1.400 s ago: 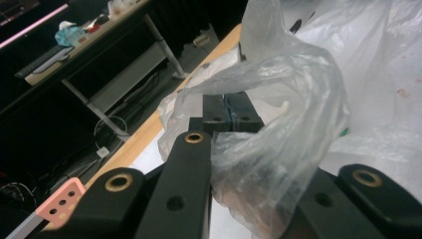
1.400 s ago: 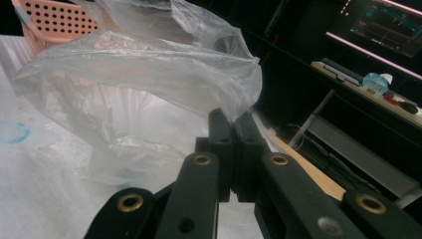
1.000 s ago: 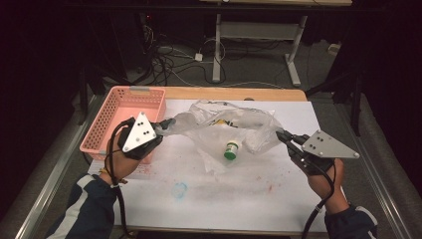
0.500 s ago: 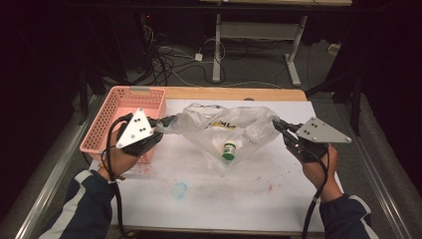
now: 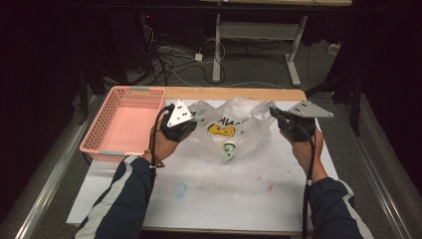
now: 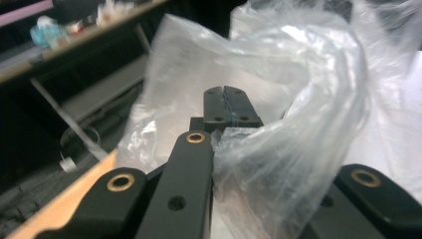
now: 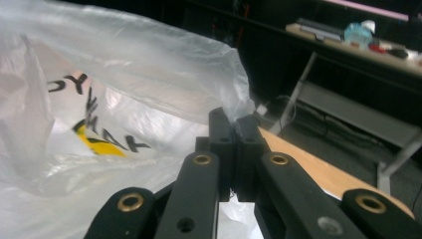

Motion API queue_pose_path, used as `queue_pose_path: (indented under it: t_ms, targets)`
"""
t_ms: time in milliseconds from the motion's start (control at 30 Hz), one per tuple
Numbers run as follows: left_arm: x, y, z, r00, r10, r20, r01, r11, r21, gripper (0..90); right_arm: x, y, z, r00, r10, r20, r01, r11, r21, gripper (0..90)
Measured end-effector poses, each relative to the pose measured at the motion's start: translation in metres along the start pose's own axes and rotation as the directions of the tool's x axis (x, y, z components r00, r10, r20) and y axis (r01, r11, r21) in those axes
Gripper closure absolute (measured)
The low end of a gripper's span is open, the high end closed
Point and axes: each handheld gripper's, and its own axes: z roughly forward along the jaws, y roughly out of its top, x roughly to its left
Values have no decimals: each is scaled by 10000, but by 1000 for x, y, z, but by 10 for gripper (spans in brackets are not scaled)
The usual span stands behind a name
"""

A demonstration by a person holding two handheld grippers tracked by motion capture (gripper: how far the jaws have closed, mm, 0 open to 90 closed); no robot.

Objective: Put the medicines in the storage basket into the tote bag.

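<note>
Both jaw pairs are clamping the plastic bag (image 5: 234, 124): left hand-held gripper (image 6: 226, 105) and right hand-held gripper (image 7: 234, 130) are holding it above the counter (image 5: 239, 199). Keeping both edges level should retain the bottle (image 5: 229, 148).

A dim lab: cables (image 5: 169, 59) tangle on the floor under metal-legged workbenches (image 5: 259, 30).

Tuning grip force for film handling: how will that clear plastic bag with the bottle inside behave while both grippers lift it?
Probably floppy: the plastic bag crumples and sags between the left gripper and right gripper, both shut on its edges. Its thin glossy film looks slippery, so it may creep out. The small bottle sits low inside and would likely swing or roll, shifting the load.
</note>
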Motion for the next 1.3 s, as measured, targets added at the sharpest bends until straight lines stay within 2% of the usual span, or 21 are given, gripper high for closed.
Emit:
queue_pose_path:
  t_ms: [67,233,267,300,367,400,467,500,600,667,700,767,833,900,1067,1300]
  targets:
    - [5,-5,15,9995,-221,-205,223,9997,72,871,-5,-4,16,9995,205,247,-214,9991,355,900]
    - [15,-9,40,9954,-766,-577,780,9967,222,871,-13,-7,32,9973,566,478,-601,9953,762,900]
    - [17,-8,42,9944,-850,-621,862,9961,173,872,-17,-5,37,9956,794,504,-832,9935,772,900]
    - [18,-4,44,9923,-1036,-683,1037,9946,-21,872,-18,-4,38,9951,857,497,-893,9931,760,900]
    - [18,-2,44,9918,-1094,-657,1089,9940,-110,873,-19,2,40,9955,858,393,-884,9936,705,900]
    - [16,1,45,9923,-1158,-438,1154,9933,-105,873,-18,6,40,9953,918,307,-935,9940,573,900]
    - [14,7,44,9937,-1022,-461,1011,9945,-262,873,-18,9,40,9960,849,284,-862,9951,485,900]
    - [13,12,41,9934,-1067,-432,1046,9933,-484,876,-15,18,38,9957,899,244,-907,9953,332,900]
    - [13,30,32,9936,-1000,-527,945,9907,-977,876,-12,26,35,9959,879,223,-883,9959,186,900]
    - [12,44,23,9955,-742,-584,668,9904,-1211,877,-9,40,28,9960,878,165,-877,9961,-91,900]
    - [11,51,18,9959,-726,-545,644,9883,-1385,877,-9,40,28,9960,878,165,-877,9961,-91,900]
    - [9,66,7,9969,-533,-583,429,9852,-1657,877,-7,50,23,9973,701,229,-695,9973,-230,900]
    - [8,78,-3,9969,-502,-608,375,9801,-1949,877,-5,61,17,9978,583,304,-572,9977,-376,900]
    - [7,89,-11,9963,-288,-811,113,9779,-2090,877,-5,70,12,9978,574,321,-556,9970,-534,900]
    - [11,105,-28,9945,-312,-1000,60,9701,-2424,877,-9,96,-4,9973,513,518,-462,9944,-955,900]
    - [19,120,-46,9903,-371,-1337,-2,9632,-2687,877,-11,118,-18,9961,457,760,-356,9910,-1288,900]
